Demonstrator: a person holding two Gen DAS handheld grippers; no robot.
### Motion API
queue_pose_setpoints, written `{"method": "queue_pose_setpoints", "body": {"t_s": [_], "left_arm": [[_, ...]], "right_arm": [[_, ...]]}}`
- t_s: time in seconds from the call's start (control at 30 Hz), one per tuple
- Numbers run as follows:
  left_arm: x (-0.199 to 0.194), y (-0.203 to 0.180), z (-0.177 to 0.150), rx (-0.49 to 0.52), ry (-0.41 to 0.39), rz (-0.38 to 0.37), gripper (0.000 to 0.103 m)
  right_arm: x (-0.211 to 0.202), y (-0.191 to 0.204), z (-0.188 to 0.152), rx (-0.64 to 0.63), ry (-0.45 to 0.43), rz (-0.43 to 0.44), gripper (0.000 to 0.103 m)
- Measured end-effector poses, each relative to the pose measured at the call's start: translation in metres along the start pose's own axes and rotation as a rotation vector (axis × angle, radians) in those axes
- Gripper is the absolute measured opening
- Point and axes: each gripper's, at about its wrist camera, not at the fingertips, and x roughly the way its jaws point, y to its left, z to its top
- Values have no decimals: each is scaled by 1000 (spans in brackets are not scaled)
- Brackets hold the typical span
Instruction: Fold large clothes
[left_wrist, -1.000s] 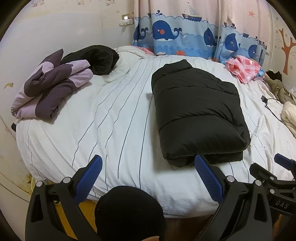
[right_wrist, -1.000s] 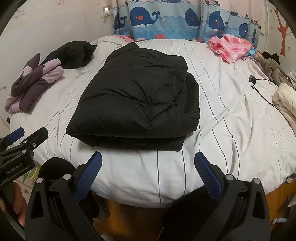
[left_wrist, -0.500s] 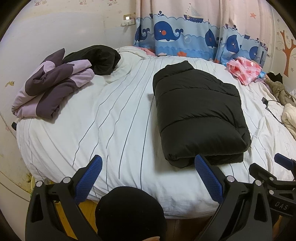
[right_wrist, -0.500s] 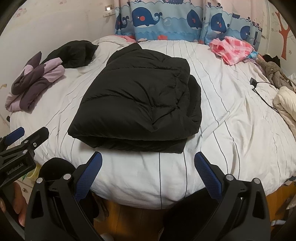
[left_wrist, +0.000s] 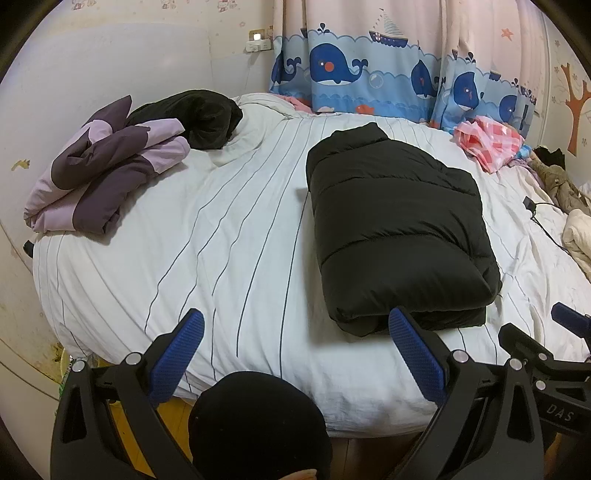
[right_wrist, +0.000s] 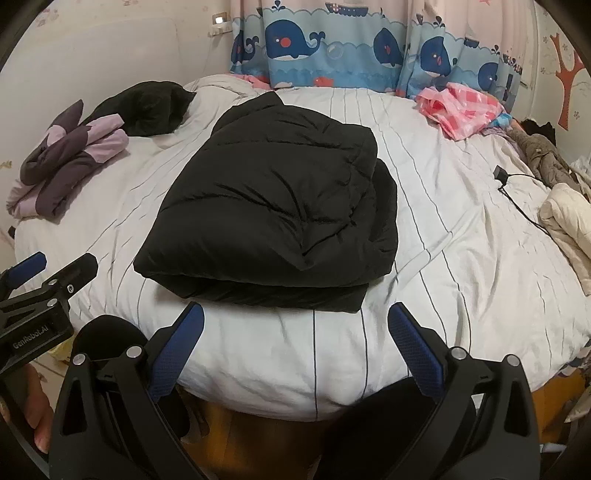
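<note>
A black puffer jacket (left_wrist: 395, 229) (right_wrist: 273, 218) lies folded into a thick rectangle on the white striped bed (left_wrist: 221, 258) (right_wrist: 424, 258). My left gripper (left_wrist: 295, 328) hovers open over the bed's near edge, left of the jacket's front fold, with nothing between its blue pads. My right gripper (right_wrist: 295, 325) is also open and holds nothing, just in front of the jacket's near edge. The right gripper (left_wrist: 554, 343) shows at the right rim of the left wrist view, and the left gripper (right_wrist: 37, 280) at the left rim of the right wrist view.
A folded purple and lilac garment (left_wrist: 107, 177) and a black garment (left_wrist: 195, 118) lie at the bed's far left. A pink checked cloth (left_wrist: 487, 140), a cable with plug (right_wrist: 509, 184), a cream garment (right_wrist: 569, 218) and a brown coat (right_wrist: 539, 155) sit at the right. Whale curtains (left_wrist: 369, 70) hang behind.
Both grippers have drifted slightly; the view of the jacket shifts a little. The jacket itself has not moved and both grippers stay open.
</note>
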Motion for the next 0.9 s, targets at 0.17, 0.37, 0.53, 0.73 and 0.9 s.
{"method": "queue_pose_setpoints", "body": {"t_s": [0.17, 0.37, 0.53, 0.73, 0.9], "left_arm": [[-1, -2, -2, 7, 0, 4, 96], [0, -2, -2, 7, -1, 5, 96], [-2, -6, -1, 16, -6, 29, 96], [-7, -7, 0, 23, -18, 44, 96], [-6, -6, -1, 33, -18, 67, 96]], "right_arm": [[-3, 1, 1, -3, -11, -10, 96], [-4, -1, 0, -3, -15, -14, 96], [-2, -3, 0, 5, -12, -13, 96], [0, -3, -1, 11, -6, -9, 96], [2, -2, -2, 10, -2, -6, 96]]}}
